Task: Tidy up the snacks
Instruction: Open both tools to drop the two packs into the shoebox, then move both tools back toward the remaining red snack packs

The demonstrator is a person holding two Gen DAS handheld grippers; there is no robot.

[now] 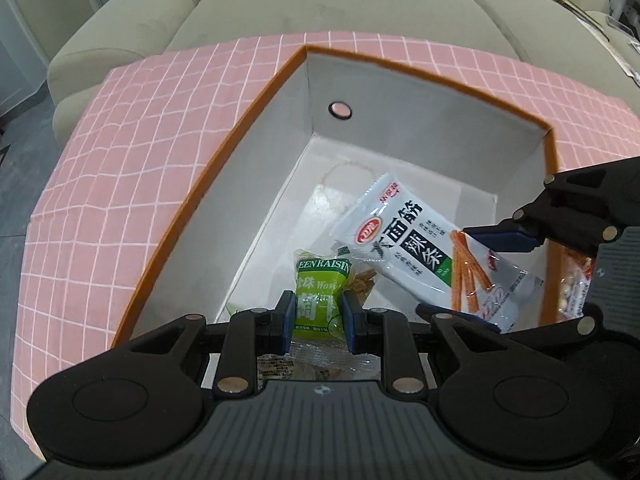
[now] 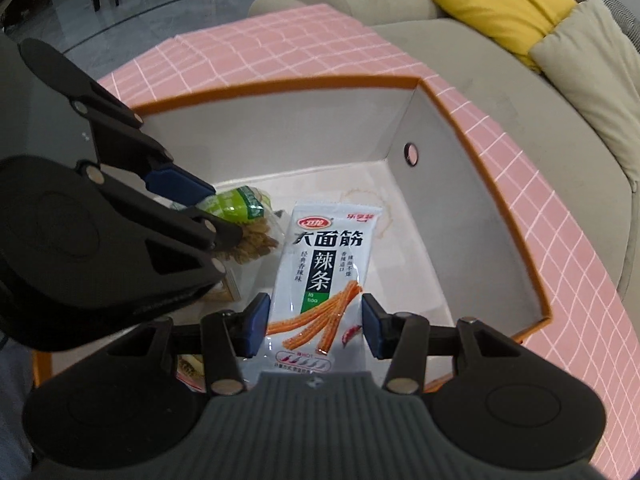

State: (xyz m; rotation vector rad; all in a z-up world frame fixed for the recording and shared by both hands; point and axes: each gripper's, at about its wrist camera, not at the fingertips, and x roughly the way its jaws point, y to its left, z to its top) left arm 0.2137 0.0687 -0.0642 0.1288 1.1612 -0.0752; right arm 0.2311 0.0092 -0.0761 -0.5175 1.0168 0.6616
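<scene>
Left gripper [image 1: 316, 322] sits low over the near end of the storage box [image 1: 208, 184], its blue pads closed narrowly against both sides of a green raisin packet [image 1: 320, 300]. That packet stands upright between the pads, its clear lower part showing dried fruit. The right wrist view confirms it: the left gripper [image 2: 218, 210] pinches the raisin packet [image 2: 236, 210] from above, near the box's left wall.

Right gripper [image 2: 314, 324] is spread wide, with a white spicy-strip packet [image 2: 320, 272] lying between the pads. The right pad stands visibly clear of the packet's edge; contact at the left pad cannot be determined. In the left wrist view the right gripper [image 1: 476, 276] straddles the lower end of the spicy-strip packet [image 1: 416, 248], which slants up from the box floor, its top end raised toward the box's middle.

The box has an orange rim, grey inner walls, and a round hole in its far end wall. It rests on a pink checked tablecloth [image 1: 120, 152]. A beige sofa [image 1: 320, 4] stands beyond the table's far edge, with a yellow cushion [image 2: 496, 4] on it. More wrapped snacks [image 1: 320, 364] lie on the box floor beneath the left gripper.
</scene>
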